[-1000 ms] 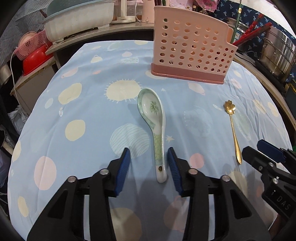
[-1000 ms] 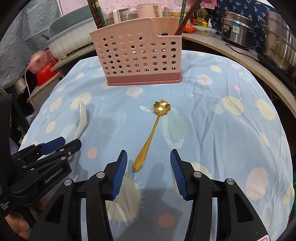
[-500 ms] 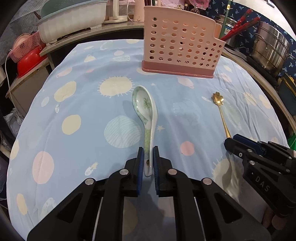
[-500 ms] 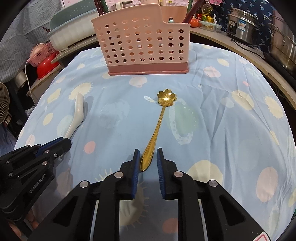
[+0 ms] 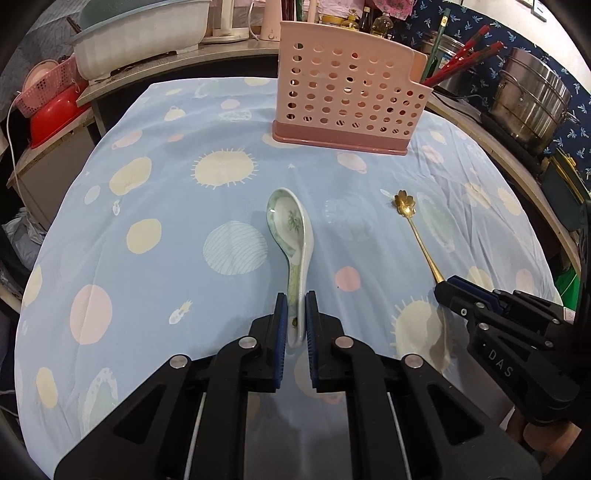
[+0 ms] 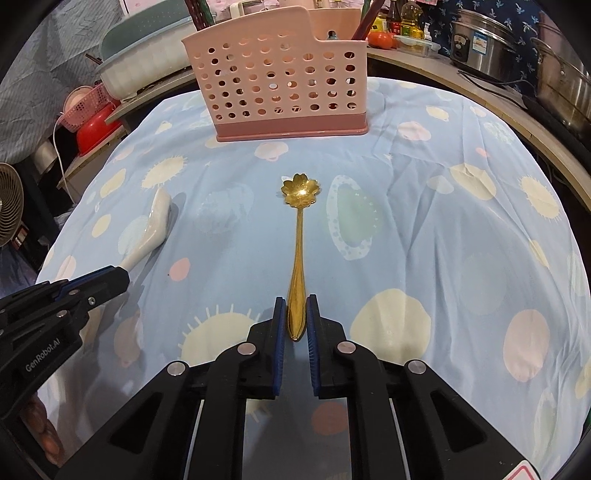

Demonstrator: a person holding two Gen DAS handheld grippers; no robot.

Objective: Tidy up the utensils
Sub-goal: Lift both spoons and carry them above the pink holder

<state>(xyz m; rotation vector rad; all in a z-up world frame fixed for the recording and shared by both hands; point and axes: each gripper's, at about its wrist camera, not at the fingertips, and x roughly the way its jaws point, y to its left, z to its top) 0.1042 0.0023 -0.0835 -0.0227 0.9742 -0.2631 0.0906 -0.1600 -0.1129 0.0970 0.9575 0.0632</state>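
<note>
My left gripper [image 5: 295,314] is shut on the handle of a white ceramic soup spoon [image 5: 291,229] with a green pattern; its bowl points away, toward the holder. My right gripper [image 6: 296,317] is shut on the handle end of a gold spoon [image 6: 298,236] with a flower-shaped bowl. Both spoons sit low over the blue spotted tablecloth [image 5: 147,206]. A pink perforated utensil holder [image 5: 347,99] stands upright at the far side of the table; it also shows in the right wrist view [image 6: 280,77]. Each gripper appears in the other's view, the right one [image 5: 443,290] and the left one [image 6: 123,277].
A counter curves behind the table with a white basin [image 5: 140,33], a red bowl and pink basket [image 5: 48,103] at the left, and steel pots [image 5: 528,99] at the right. Red chopsticks [image 5: 465,55] stick up behind the holder. A fan [image 6: 9,206] stands at far left.
Both grippers went from open around the spoon handles to shut on them. Both spoons now appear slightly raised and drawn a little nearer, with the holder farther off.
</note>
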